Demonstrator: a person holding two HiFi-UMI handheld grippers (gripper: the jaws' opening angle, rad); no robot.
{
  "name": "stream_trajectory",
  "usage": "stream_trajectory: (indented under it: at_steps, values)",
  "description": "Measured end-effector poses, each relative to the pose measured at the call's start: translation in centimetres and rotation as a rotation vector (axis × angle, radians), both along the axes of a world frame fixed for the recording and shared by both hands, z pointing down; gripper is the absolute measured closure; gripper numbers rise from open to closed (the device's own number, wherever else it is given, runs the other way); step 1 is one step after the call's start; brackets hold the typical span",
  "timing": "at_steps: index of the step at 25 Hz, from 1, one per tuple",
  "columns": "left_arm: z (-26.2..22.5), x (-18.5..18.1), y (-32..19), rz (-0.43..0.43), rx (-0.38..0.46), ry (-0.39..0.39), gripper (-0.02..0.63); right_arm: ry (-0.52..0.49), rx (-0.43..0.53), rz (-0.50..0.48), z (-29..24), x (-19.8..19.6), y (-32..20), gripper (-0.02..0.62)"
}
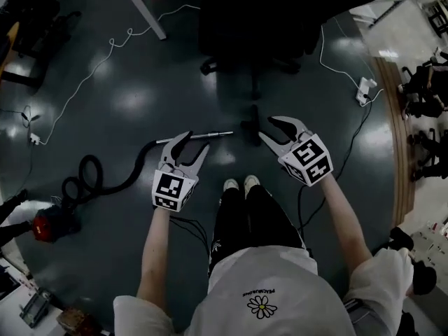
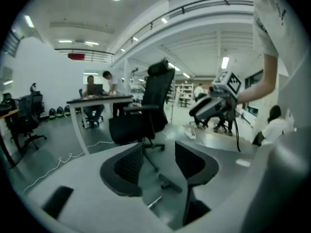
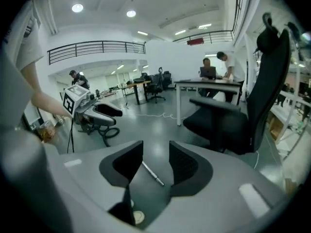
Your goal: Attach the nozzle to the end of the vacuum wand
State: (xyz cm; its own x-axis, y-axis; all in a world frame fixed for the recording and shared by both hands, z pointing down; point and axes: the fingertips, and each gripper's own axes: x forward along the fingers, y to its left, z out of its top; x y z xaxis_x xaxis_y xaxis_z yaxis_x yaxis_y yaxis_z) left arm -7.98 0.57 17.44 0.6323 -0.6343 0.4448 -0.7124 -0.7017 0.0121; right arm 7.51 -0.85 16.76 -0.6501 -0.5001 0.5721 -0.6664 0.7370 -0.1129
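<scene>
Grey floor [image 1: 140, 96] holds one wand [image 1: 213, 134], one nozzle [image 1: 250, 128]; left gripper [image 1: 197, 141], right gripper [image 1: 266, 127] fingers released.

Glossy floor [image 1: 140, 103]; seemingly metal wand tip [image 1: 207, 136]

We recorded an open-plan office: a white desk [image 3: 209, 84] with a laptop [image 3: 208, 72], a black swivel chair [image 2: 156, 95], a mezzanine railing [image 3: 92, 47].

We see a dark grey floor [image 1: 140, 82]. Below the black chair [image 1: 252, 19] lie a silver wand [image 1: 217, 134] and a black nozzle [image 1: 250, 124]. Left of the chair are a black hose [image 1: 91, 177] and a red vacuum [image 1: 52, 224]. The left gripper [image 1: 197, 141] and right gripper [image 1: 266, 127] show black square markers on white.
</scene>
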Motion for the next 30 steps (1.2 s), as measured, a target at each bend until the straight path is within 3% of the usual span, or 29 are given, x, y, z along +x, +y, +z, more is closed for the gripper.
stream_trajectory:
  at_steps: [4, 7, 9, 12, 17, 21, 22, 24, 28, 30]
  values:
    - [24.6, -0.8, -2.0, 0.203, -0.089, -0.256, 0.374, 0.121, -0.104, -0.126, 22.8, -0.2, -3.3, 0.430]
    - [42.6, -2.2, -3.8, 0.281, -0.149, -0.374, 0.370, 0.211, -0.111, -0.183, 39.7, 0.1, -5.7, 0.434]
    - [52.1, -2.9, -4.9, 0.322, -0.169, -0.439, 0.368, 0.259, -0.131, -0.235, 48.9, 0.0, -6.6, 0.434]
    - [61.2, -3.0, -5.9, 0.389, -0.169, -0.524, 0.368, 0.350, -0.174, -0.348, 59.1, 0.0, -6.4, 0.401]
    - [69.3, -4.4, -5.7, 0.483, -0.213, -0.699, 0.368, 0.510, -0.174, -0.378, 67.3, 1.1, -8.2, 0.400]
    - [72.7, -4.9, -6.2, 0.504, -0.164, -0.826, 0.415, 0.614, -0.172, -0.437, 70.3, 1.2, -8.9, 0.397]
    - [73.3, -4.8, -6.1, 0.514, -0.161, -0.841, 0.402, 0.618, -0.162, -0.457, 70.6, 0.8, -8.8, 0.397]
    - [73.8, -4.6, -6.1, 0.524, -0.181, -0.836, 0.400, 0.642, -0.117, -0.506, 70.8, 0.1, -8.5, 0.399]
    - [73.2, -4.6, -7.0, 0.511, -0.219, -0.776, 0.402, 0.792, -0.011, -0.676, 71.5, -1.0, -7.5, 0.399]
    - [71.9, -4.5, -7.3, 0.503, -0.228, -0.736, 0.402, 0.794, 0.012, -0.712, 71.6, -2.0, -7.3, 0.399]
